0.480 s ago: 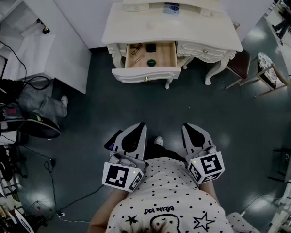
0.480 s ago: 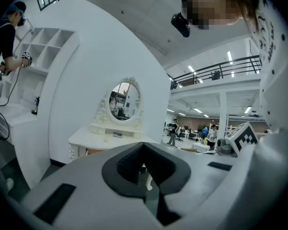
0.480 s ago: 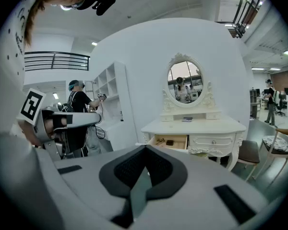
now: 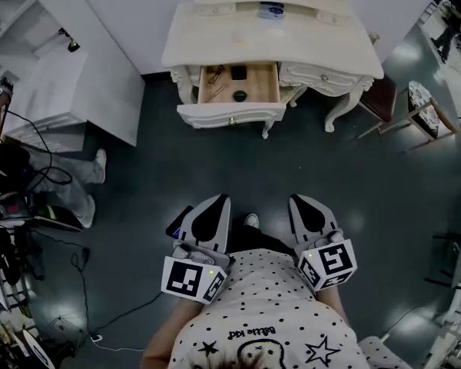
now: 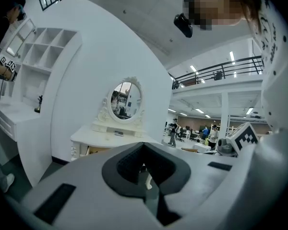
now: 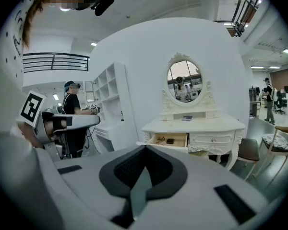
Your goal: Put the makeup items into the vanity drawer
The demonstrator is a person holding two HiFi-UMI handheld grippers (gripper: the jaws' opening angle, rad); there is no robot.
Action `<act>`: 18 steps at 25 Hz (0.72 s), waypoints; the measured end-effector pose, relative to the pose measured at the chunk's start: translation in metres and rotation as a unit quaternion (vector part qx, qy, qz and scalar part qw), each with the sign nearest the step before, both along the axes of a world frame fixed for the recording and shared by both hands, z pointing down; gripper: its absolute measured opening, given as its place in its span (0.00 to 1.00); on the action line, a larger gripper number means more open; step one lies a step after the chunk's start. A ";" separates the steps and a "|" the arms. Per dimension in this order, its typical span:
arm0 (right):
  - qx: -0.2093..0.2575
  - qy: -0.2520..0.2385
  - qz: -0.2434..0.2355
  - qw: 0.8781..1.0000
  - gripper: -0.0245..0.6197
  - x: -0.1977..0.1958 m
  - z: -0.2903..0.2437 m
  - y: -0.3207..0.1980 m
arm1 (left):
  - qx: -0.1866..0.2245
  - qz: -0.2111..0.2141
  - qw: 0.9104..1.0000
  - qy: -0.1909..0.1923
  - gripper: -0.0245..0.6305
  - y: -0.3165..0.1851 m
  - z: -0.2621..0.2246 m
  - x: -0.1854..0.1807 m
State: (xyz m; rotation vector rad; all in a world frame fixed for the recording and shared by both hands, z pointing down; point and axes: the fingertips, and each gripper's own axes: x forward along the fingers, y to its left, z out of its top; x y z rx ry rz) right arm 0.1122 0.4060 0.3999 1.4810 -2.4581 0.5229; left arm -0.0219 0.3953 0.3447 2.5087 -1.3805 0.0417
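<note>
The cream vanity table (image 4: 269,48) at the far side looks like painted wood, smooth with a soft satin sheen. Its open drawer (image 4: 263,89) is bare pale wood inside, matt. The dark grey floor (image 4: 215,167) is glossy and throws back the ceiling lights. Nearer, the left gripper (image 4: 220,200) and right gripper (image 4: 298,200) are matt grey plastic, their black pads (image 6: 127,169) finely textured. The white dotted shirt (image 4: 269,306) is soft cloth.

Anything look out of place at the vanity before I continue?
Nothing spilled or damaged. The drawer stands pulled open with a few dark items inside; one small item sits apart on the vanity top below the mirror.
</note>
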 end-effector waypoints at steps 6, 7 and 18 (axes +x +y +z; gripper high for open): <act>0.004 -0.001 -0.001 1.000 0.05 0.002 -0.003 0.003 | 0.003 0.003 1.000 -0.001 0.04 0.003 -0.003 0.003; 0.004 -0.001 -0.001 1.000 0.05 0.002 -0.003 0.003 | 0.004 0.003 1.000 -0.001 0.04 0.004 -0.003 0.004; 0.005 -0.009 0.012 1.000 0.05 0.008 -0.004 -0.003 | 0.000 0.007 1.000 -0.001 0.04 -0.002 -0.002 0.004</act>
